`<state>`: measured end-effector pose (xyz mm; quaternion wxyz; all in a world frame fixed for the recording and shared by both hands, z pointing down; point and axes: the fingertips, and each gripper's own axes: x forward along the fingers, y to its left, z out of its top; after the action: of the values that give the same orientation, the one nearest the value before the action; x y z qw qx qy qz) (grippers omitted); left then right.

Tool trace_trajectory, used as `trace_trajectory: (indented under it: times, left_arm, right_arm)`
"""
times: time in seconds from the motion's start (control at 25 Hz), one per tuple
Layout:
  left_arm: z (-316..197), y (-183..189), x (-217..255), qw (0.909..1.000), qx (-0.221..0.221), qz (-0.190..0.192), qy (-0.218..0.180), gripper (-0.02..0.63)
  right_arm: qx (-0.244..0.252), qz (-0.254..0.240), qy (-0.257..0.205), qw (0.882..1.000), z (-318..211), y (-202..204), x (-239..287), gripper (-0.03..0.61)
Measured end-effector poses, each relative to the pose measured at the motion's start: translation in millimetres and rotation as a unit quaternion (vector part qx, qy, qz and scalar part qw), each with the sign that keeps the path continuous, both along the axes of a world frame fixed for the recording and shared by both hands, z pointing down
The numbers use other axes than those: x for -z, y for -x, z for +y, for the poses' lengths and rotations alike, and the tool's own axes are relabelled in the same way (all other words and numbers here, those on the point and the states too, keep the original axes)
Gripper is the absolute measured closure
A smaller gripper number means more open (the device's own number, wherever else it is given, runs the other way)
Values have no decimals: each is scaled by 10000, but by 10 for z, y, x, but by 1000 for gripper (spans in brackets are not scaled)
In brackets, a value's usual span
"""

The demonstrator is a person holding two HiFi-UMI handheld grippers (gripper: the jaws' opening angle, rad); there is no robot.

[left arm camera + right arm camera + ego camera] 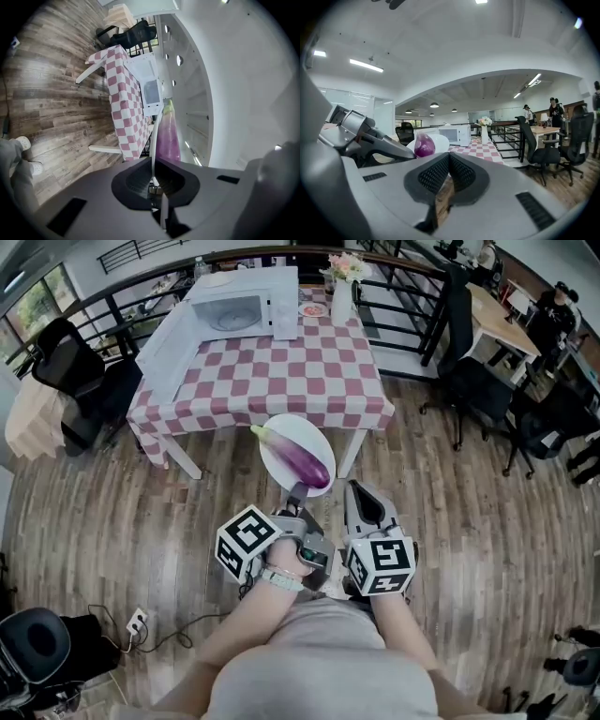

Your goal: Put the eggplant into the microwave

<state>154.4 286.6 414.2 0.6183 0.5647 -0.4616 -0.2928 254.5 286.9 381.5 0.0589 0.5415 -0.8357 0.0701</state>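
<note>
A purple eggplant (302,459) lies on a white plate (281,427) that I hold over the wooden floor, just short of the table. My left gripper (298,495) is shut on the plate's near rim. In the left gripper view the rim (154,140) runs thin between the jaws, with the eggplant (166,136) beyond it. My right gripper (359,491) hangs beside it, shut and holding nothing. Its own view shows the pads (436,173) meeting. The white microwave (246,304) stands at the table's far side; its door seems swung open to the left.
The table (281,381) wears a pink-and-white checked cloth. On it stand a vase of flowers (342,287) and a small dish (314,308). Black office chairs (473,381) and a desk are to the right, another chair (70,371) to the left. A railing runs behind.
</note>
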Motion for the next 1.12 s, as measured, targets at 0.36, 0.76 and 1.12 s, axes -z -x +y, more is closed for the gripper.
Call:
trace_trajectory:
  times: [0.36,0.76,1.12]
  left_arm:
    - [-21,-258,25,9998,183,68,-71,597]
    - [-45,-272,-55,9988,484,72,-67,595]
    - [-409,-73,-145,9978,612,235,12,595]
  right_arm:
    - [112,-131,-262,9995,-76,-309,98,552]
    - [501,-112,-224,9984,-163,-335,8,552]
    - [746,76,-219,9969,-438,-70,-50,552]
